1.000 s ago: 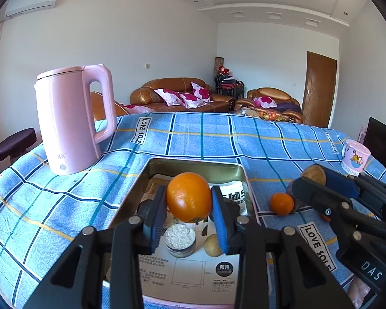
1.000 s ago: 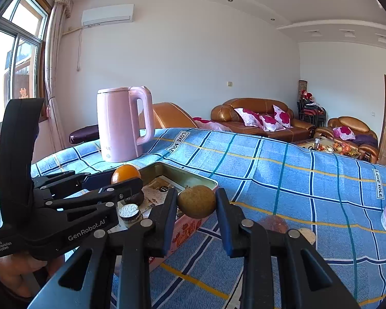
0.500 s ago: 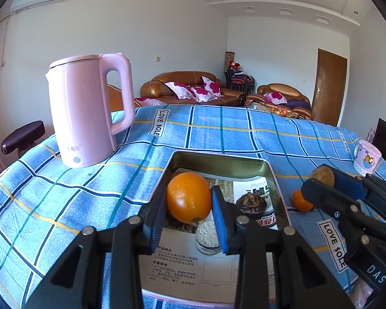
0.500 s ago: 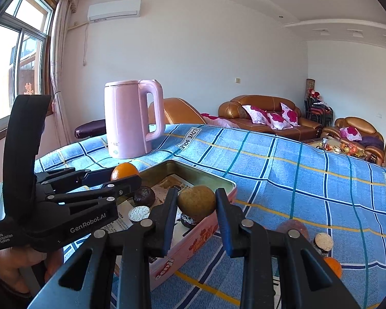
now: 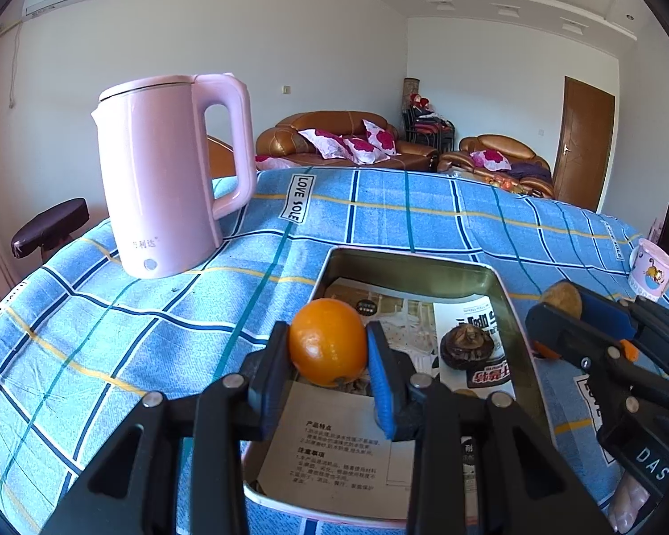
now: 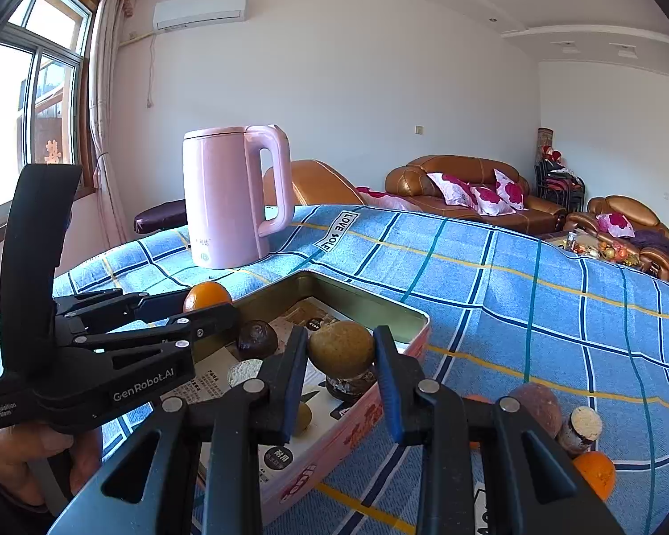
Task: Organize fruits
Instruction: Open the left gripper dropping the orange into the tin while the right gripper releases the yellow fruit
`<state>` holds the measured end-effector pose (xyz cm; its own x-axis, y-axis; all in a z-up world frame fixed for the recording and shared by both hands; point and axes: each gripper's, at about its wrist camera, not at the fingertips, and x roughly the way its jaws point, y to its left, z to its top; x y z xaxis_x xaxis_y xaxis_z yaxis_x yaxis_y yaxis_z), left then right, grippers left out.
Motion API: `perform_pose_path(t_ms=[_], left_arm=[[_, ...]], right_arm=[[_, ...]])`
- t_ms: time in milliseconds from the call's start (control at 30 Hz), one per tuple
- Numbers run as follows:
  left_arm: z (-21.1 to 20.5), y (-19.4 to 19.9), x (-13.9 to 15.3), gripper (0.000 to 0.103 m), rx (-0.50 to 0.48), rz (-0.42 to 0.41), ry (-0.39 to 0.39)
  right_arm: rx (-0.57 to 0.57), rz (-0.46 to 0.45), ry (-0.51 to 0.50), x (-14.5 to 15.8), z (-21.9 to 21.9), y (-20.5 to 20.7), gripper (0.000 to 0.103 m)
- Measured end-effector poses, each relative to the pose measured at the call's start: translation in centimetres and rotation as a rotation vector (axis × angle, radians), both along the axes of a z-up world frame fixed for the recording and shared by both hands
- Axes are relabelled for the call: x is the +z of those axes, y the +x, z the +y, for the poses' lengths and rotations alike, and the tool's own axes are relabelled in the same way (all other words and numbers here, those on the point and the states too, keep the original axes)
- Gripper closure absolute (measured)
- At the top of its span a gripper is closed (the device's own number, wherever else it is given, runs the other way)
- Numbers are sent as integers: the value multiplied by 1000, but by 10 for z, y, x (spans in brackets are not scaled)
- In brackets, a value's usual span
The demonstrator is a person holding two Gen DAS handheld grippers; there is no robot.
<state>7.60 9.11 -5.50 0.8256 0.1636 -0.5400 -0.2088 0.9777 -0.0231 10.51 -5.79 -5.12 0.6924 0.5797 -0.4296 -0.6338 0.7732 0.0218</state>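
Blue checked tablecloth (image 5: pixel 423 209) spreads wide, tall pink electric kettle (image 5: pixel 169 178) standing at the back left. Beside it, the rectangular metal tin (image 5: pixel 423 267) lined with printed paper. Left gripper (image 5: pixel 328 352) is clamped on a round orange (image 5: pixel 326 341) above the tin's left side; right gripper (image 6: pixel 341 350) pinches a brownish round fruit (image 6: pixel 341 347) over the near wall. A dark wrinkled fruit (image 5: pixel 468 345) lies inside. Fruits on the cloth (image 6: pixel 593 472) sit partly hidden behind the right claw, possibly another orange.
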Motion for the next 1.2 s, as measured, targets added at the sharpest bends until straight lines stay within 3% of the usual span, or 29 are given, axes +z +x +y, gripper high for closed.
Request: perform_pose_path(t_ms=[400, 1100, 1200], left_arm=[[1, 6, -5, 67, -17, 57, 12], [-7, 12, -7, 65, -34, 79, 58], [-8, 11, -6, 58, -38, 76, 63]], right_arm=[[25, 50, -38, -5, 17, 13, 71], [25, 170, -98, -17, 28, 34, 71], [22, 173, -102, -17, 29, 34, 63]])
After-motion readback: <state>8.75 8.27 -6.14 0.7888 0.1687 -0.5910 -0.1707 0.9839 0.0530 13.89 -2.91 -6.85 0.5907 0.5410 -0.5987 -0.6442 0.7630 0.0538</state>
